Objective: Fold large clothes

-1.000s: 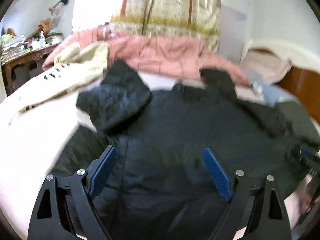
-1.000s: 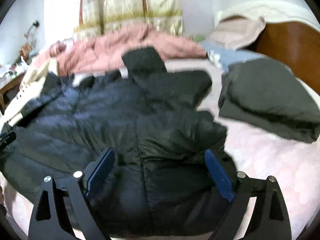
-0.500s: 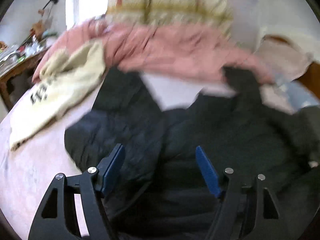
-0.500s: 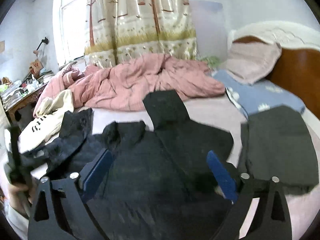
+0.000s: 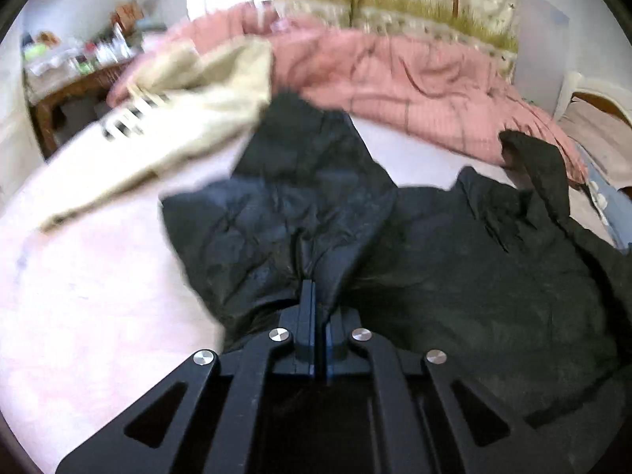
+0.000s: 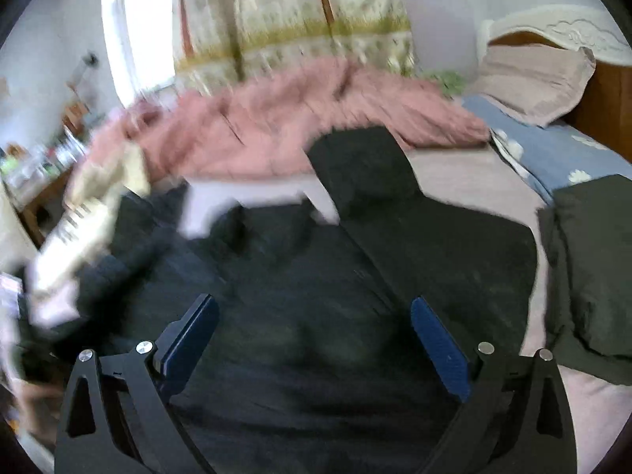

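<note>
Daylight from the window (image 6: 138,31); motion blur, fisheye-bent, dark-vignetted edges.

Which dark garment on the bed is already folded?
The dark green one at the right edge of the right wrist view, a neat stack beside the blue pillow. The black jacket lies spread out, pinched by the left gripper.

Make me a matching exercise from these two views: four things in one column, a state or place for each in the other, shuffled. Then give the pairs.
Things:
1. left tongs
2. right tongs
3. pink quilt
4. cream garment

States or places:
A. open, gripping nothing
B. bunched along the far side of the bed
C. shut on the dark jacket
D. lying on the bed beside the jacket's sleeve

Pairs: 1-C, 2-A, 3-B, 4-D
</note>
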`<state>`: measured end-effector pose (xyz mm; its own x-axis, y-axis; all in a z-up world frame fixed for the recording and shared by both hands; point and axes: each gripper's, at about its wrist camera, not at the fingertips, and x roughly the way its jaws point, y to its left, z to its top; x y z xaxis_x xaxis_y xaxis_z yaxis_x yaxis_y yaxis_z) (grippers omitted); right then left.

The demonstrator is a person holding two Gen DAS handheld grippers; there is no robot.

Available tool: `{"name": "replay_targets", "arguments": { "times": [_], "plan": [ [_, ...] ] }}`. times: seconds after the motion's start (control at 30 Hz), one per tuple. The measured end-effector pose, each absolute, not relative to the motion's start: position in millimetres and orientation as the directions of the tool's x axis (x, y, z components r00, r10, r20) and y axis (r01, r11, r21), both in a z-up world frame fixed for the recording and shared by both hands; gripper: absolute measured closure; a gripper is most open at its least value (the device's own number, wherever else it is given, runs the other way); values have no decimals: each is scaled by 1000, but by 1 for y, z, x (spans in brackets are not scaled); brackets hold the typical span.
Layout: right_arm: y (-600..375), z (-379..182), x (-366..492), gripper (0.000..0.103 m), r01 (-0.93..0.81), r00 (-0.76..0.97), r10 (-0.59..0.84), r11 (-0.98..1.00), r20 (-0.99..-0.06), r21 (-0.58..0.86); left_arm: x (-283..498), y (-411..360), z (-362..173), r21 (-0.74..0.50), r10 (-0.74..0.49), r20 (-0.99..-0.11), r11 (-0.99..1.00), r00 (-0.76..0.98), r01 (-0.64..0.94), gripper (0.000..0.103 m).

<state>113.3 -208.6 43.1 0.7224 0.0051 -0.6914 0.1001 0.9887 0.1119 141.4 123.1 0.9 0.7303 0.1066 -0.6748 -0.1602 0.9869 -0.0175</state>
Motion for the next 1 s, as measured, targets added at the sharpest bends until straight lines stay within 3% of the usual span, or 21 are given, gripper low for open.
{"name": "replay_targets", "arguments": {
  "times": [0.13, 0.23, 0.3, 0.37, 0.47, 0.53, 0.6, 0.67, 0.73, 0.87, 0.93, 1.0],
  "plan": [
    [-227, -15, 130, 4, 191, 564, -1, 973, -826, 129, 94, 154, -4, 2, 226, -682, 952, 695, -307, 100],
    [-237, -22, 128, 4, 202, 568, 44, 961, -822, 191, 89, 185, -30, 14, 268, -755, 919, 599, -394, 95],
    [-235, -19, 128, 4, 188, 574, 43, 965, -818, 182, 86, 202, -24, -92, 218, -753, 900, 621, -427, 89],
    [-231, -17, 127, 4, 175, 575, 35, 971, -817, 165, 83, 204, -5, -178, 160, -698, 906, 698, -385, 87],
    [-226, -9, 122, 4, 131, 604, 58, 977, -795, 170, 89, 183, 30, -146, 110, -615, 957, 781, -250, 84],
    [-223, 1, 119, 4, 108, 643, 59, 980, -763, 167, 101, 165, 46, -102, 91, -592, 977, 801, -186, 68],
    [-218, 11, 114, 4, 102, 686, 37, 984, -727, 146, 122, 154, 53, -70, 52, -621, 990, 782, -122, 53],
    [-215, 19, 111, 4, 79, 709, 48, 986, -704, 146, 139, 150, 56, -97, 5, -642, 991, 767, -88, 52],
    [-210, 24, 110, 4, 55, 719, 53, 990, -693, 132, 158, 149, 55, -153, -61, -641, 987, 765, -49, 44],
    [-203, 29, 109, 4, 29, 735, 41, 995, -676, 91, 200, 139, 30, -31, 36, -727, 996, 686, -85, 43],
    [-197, 35, 107, 4, 21, 760, 21, 998, -649, 57, 201, 139, 6, 0, 60, -764, 996, 642, -93, 50],
    [-192, 38, 109, 4, 5, 768, 11, 1000, -641, 24, 206, 142, -14, 15, 70, -809, 995, 584, -99, 50]
  ]
}}
